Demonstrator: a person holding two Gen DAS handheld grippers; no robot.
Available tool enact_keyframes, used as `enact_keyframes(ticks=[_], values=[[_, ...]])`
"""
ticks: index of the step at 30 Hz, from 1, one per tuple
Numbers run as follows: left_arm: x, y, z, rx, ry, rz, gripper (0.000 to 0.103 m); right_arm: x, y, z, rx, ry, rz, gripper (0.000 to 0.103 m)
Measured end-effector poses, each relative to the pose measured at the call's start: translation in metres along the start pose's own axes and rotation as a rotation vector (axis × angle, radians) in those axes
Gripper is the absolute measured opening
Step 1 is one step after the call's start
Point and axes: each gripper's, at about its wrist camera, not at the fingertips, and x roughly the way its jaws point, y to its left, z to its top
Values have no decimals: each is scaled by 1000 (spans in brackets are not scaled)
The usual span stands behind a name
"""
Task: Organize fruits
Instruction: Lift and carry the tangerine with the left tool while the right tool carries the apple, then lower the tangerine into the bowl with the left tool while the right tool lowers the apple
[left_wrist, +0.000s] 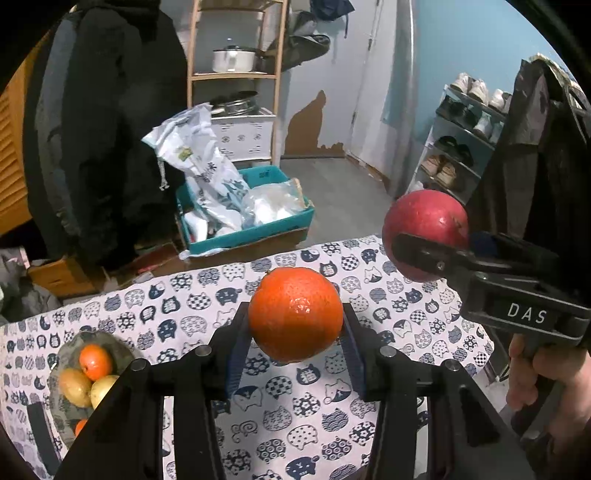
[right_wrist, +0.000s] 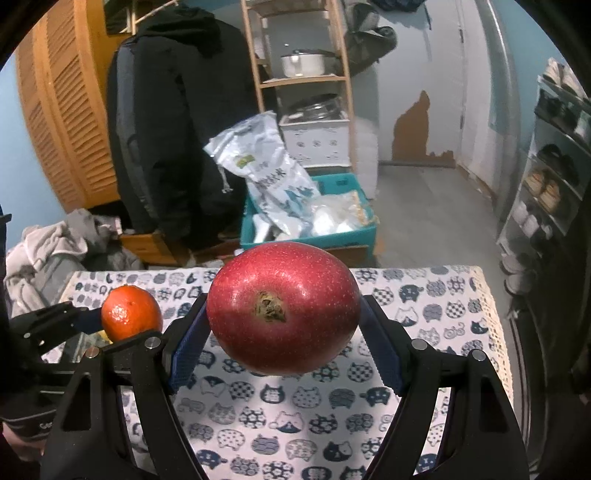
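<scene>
Black gripper arms fill the bottom of both views. Left gripper has its jaws closed on an orange, w/ a blue pad on each side. Right gripper has its jaws closed on a big red apple, stem end facing the camera. Both fruits hang in the air, above the cat-print cloth on the table, not touching it.

Down at the left sits a bowl w/ more fruit in it: a small orange one and some yellow ones, maybe pears.

My guess: the fruits are being carried to where they belong. How to do it well:
- Keep both squeezes steady. Round fruit can slip out.
- Keep the two grippers apart so the fruits don't bump.
- Lower each fruit till it rests on something, then let go. Don't drop it.
- If it goes in the bowl, pick a free spot, not on top of a wobbly one.
</scene>
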Motion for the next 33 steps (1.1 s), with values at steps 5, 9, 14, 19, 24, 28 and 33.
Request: enact_keyframes(ticks=[5, 9, 14, 19, 24, 28, 33], values=[[-10, 19, -5, -34, -7, 14, 47, 4, 22, 3, -28, 1, 26, 79], [-17, 34, -9, -62, -13, 25, 47, 10, 42, 5, -50, 9, 52, 79], [-25, 54, -14, -96, -17, 45, 47, 19, 63, 8, -72, 20, 83, 79], [-32, 75, -21, -127, -21, 69, 47, 30, 89, 9, -103, 34, 116, 79], [-39, 101, -31, -171, -17, 95, 47, 45, 115, 10, -131, 53, 148, 79], [-42, 123, -38, -211, -12, 118, 47, 55, 134, 10, -150, 71, 171, 79], [-46, 151, -47, -262, -5, 149, 47, 71, 160, 10, -173, 91, 205, 79]])
